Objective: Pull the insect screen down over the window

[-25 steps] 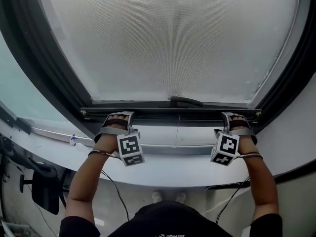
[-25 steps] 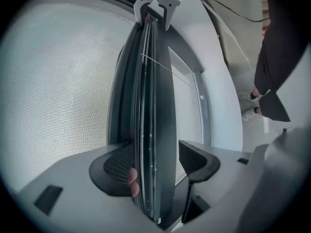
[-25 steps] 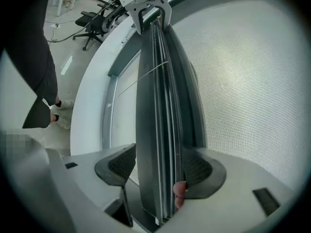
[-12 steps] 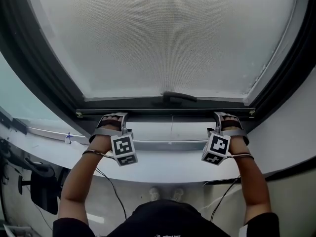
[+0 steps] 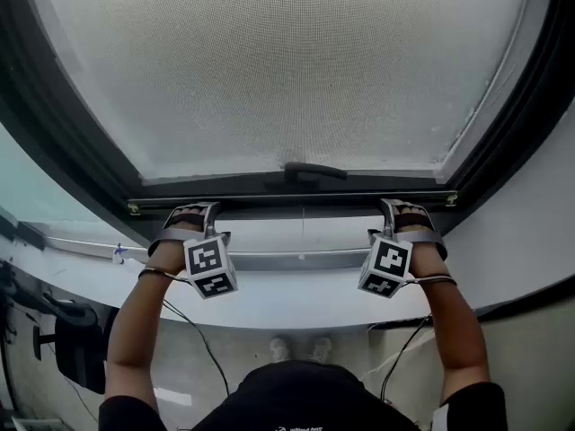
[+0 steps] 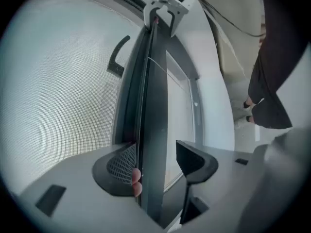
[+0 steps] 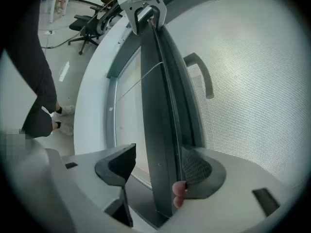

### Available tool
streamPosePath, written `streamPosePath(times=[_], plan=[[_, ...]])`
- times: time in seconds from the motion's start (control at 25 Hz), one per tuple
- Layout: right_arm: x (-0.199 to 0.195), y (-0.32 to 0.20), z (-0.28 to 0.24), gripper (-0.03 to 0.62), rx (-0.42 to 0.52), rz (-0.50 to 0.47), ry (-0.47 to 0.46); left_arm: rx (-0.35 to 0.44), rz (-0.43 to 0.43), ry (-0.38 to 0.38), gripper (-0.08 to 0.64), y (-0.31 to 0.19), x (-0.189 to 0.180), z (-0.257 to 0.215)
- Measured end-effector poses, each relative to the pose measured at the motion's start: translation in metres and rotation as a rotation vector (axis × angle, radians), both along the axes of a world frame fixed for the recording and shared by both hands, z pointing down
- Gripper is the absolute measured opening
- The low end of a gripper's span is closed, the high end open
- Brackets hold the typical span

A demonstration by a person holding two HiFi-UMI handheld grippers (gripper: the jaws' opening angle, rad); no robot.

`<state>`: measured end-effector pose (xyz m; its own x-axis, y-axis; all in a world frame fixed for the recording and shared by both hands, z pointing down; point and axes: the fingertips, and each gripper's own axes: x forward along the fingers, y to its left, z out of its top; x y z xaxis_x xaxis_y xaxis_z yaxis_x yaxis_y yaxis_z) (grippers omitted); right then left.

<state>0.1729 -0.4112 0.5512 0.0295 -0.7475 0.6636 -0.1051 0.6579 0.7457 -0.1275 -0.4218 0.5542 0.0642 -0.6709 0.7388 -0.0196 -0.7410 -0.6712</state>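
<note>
Daylight comes through the fine grey mesh of the insect screen, which fills nearly the whole dark window frame. Its bottom bar lies level just above the white sill, with a narrow strip of opening left beneath it, so the pull looks close to its end.

The left claw straddles the bar near its left end and the right claw near its right end. The small handle sits between them, untouched. Each claw stands wide, with the mesh-side jaw lying against the bar and the room-side jaw clear of it, so neither is clamped on. The left claw's jaws have just been closing a little, with the bar between them.

To finish well, both hands should probably bear down together and at the same pace. That keeps the bar level, so neither end binds in the side tracks. A firmer hold on the bar would likely help, since open jaws could slip off the narrow edge. The push should be straight down, not toward the mesh, until the bar seats along the sill.
</note>
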Motion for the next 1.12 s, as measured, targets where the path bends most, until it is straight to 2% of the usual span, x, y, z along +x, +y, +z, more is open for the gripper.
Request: streamPosePath(times=[0.08, 0.2, 0.36, 0.56, 0.64, 0.84, 1.0, 1.12], plan=[[0.0, 0.001, 0.0, 0.275, -0.003, -0.002, 0.0, 0.001, 0.006, 0.005, 0.259, 0.0, 0.0, 0.002], [-0.002, -0.001, 0.001, 0.275, 0.008, -0.005, 0.005, 0.003, -0.013, -0.031, 0.259, 0.004, 0.0, 0.001], [-0.001, -0.009, 0.007, 0.275, 0.051, 0.014, -0.032, 0.076, -0.018, -0.019, 0.253, -0.009, 0.001, 0.012], [0.004, -0.012, 0.011, 0.275, 0.082, 0.015, -0.044, 0.121, -0.023, -0.017, 0.252, -0.015, 0.004, 0.01], [0.003, -0.015, 0.009, 0.272, 0.095, 0.004, -0.052, 0.151, -0.016, -0.026, 0.23, -0.017, 0.003, 0.009], [0.002, -0.012, 0.001, 0.272, 0.031, -0.008, -0.033, 0.093, -0.06, 0.026, 0.216, -0.014, 0.004, 0.0], [0.003, -0.006, -0.004, 0.272, -0.008, 0.004, -0.015, 0.109, -0.053, 0.058, 0.198, -0.015, 0.007, 0.0], [0.002, -0.005, -0.007, 0.272, -0.011, 0.007, -0.012, 0.135, -0.04, 0.034, 0.198, -0.019, 0.002, 0.004]])
